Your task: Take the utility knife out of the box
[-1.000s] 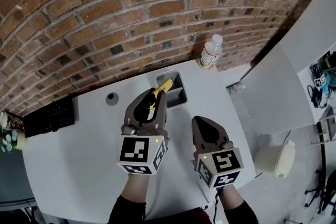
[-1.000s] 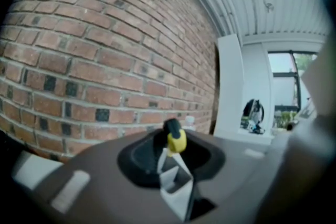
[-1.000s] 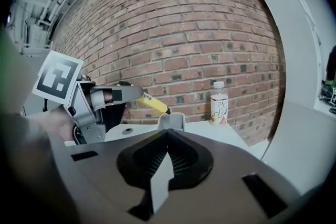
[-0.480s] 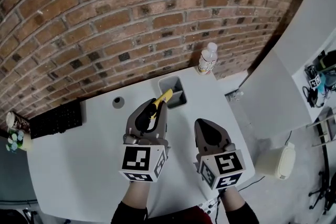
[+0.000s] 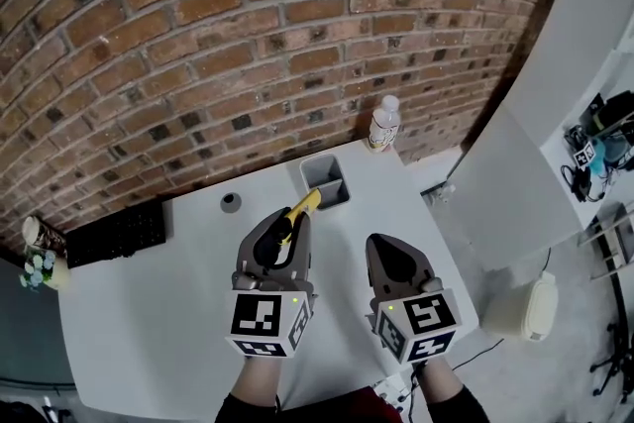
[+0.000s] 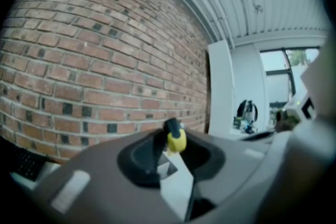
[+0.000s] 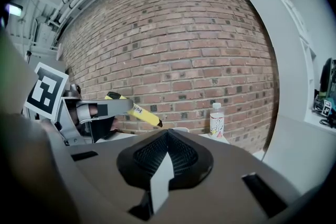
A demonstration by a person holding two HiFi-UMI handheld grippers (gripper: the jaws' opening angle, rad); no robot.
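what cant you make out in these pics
- Box inside: head view, too small, walls hide its floor.
- Utility knife body: left gripper view, blurred, left tool covers all but the yellow end.
- Bottle label: right gripper view, too small.
- Small round thing: head view, too small to name.

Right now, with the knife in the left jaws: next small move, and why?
Probably lower the left gripper and lay the knife on bare table beside the box. The knife is clamped in its jaws and hangs clear of the box; the right gripper is shut and empty.
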